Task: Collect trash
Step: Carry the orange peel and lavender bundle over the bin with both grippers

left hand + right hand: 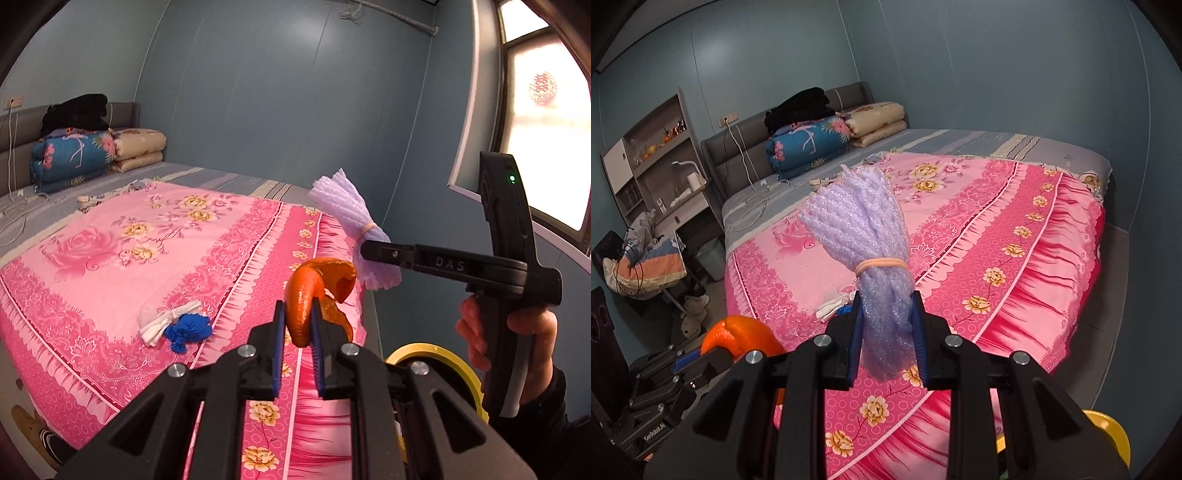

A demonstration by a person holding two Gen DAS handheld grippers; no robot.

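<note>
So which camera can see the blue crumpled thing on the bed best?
The left wrist view. There the blue crumpled thing lies in plain sight on the pink bedspread, beside white scraps. In the right wrist view only a blue sliver peeks out behind the right gripper and its purple foam netting.

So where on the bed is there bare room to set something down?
The pink bedspread lies bare between the folded quilts and the blue and white scraps. Near the headboard, cords crowd the grey sheet.
</note>
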